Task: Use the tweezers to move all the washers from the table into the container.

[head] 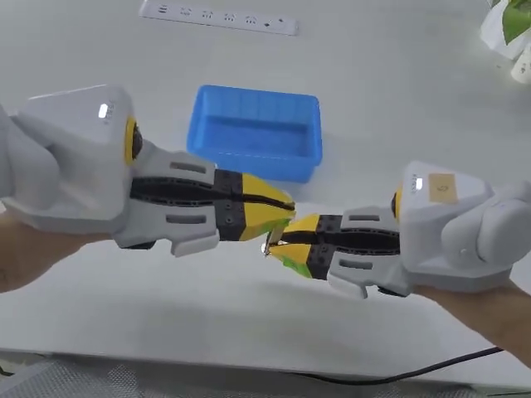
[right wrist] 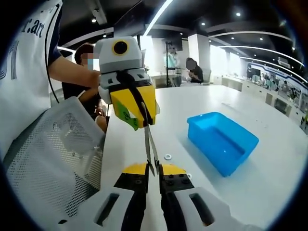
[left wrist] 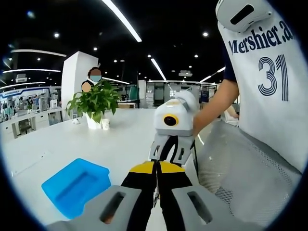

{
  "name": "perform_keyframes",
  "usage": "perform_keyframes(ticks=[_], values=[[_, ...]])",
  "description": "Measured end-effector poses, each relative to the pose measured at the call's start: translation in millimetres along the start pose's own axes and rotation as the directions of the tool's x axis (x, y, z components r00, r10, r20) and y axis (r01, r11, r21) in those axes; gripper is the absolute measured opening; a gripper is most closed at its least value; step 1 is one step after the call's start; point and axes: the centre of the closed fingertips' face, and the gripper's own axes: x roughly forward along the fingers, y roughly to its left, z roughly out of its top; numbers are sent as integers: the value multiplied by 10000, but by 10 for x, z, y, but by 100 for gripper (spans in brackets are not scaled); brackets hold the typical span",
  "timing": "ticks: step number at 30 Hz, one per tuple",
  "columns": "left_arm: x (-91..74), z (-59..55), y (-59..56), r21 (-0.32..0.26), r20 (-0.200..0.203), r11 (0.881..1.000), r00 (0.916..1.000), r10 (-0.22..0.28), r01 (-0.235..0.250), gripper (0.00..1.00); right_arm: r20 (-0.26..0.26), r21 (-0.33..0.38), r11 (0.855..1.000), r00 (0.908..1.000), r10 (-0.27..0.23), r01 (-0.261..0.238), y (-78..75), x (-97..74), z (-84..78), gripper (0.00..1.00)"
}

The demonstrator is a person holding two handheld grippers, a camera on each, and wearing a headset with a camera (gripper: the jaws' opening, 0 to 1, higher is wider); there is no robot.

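- Left gripper [head: 286, 207] and right gripper [head: 274, 246] meet nose to nose above the table [head: 373, 108], just in front of the blue container [head: 249, 159].
- Tweezers [right wrist: 150, 144]: in the right gripper view they bridge the two grippers. One end is clamped in the left gripper's yellow pads. The other end sits between the right gripper's own pads, which look closed on it.
- Tweezer state: the two blades run side by side with a thin slit between them, so they are neither splayed nor squeezed flat. Nothing is seen pinched in them. Which end carries the tips, I cannot tell.
- Washer [right wrist: 168, 157]: one small ring lies flat on the table between the tweezers and the container, apart from both. It is near the right gripper's jaws and untouched.
- Container: it sits upright with the open side up. Its floor looks bare in the head view, though a washer would be too small to rule out at that size.
- Progress (judgement): early. The tool is in hand but not yet presented to a washer, and no transfer is evident. At least this one washer is left to pick up and drop in, and the total count cannot be read.
- Power strip [head: 220, 16] at the far edge, not involved.
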Motion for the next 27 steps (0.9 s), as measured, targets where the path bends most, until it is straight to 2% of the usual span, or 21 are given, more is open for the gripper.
perform_keyframes(ticks=[4, 5, 7, 10, 12, 14, 20, 27], values=[[-12, 24, 40, -185, 195, 9998, 9998, 70, -66, 4, -33, 80, 10000, 10000, -20, 20, -2, 11, -5, 10], [-11, 37, 40, -372, 355, 9993, 9994, 26, -13, 4, -45, 92, 10000, 10000, -30, 30, -3, 16, -4, 13], [3, 29, 35, -408, 372, 9992, 9993, 3, 12, 4, -24, 129, 9998, 9999, -144, 144, -26, 24, 10, 17], [42, 19, 26, -442, 378, 9990, 9992, -86, 103, 4, -68, 15, 10000, 10000, -59, 59, -19, 33, 11, 17], [76, 21, 18, -494, 428, 9985, 9989, -205, 227, 4, -66, -148, 9999, 10000, 18, -19, -4, 33, 14, 14], [105, 22, 19, -487, 401, 9983, 9987, -301, 320, 4, -108, -210, 9998, 9999, 37, -40, 1, 28, 3, 12], [139, 28, 25, -324, 336, 9983, 9984, -464, 475, 4, -208, -519, 9981, 9992, -341, 330, -79, -12, -26, 12], [209, -57, 77, -276, 239, 9984, 9985, -493, 499, 4, -691, -1197, 9915, 9959, -587, 501, -158, 31, -120, 12]])
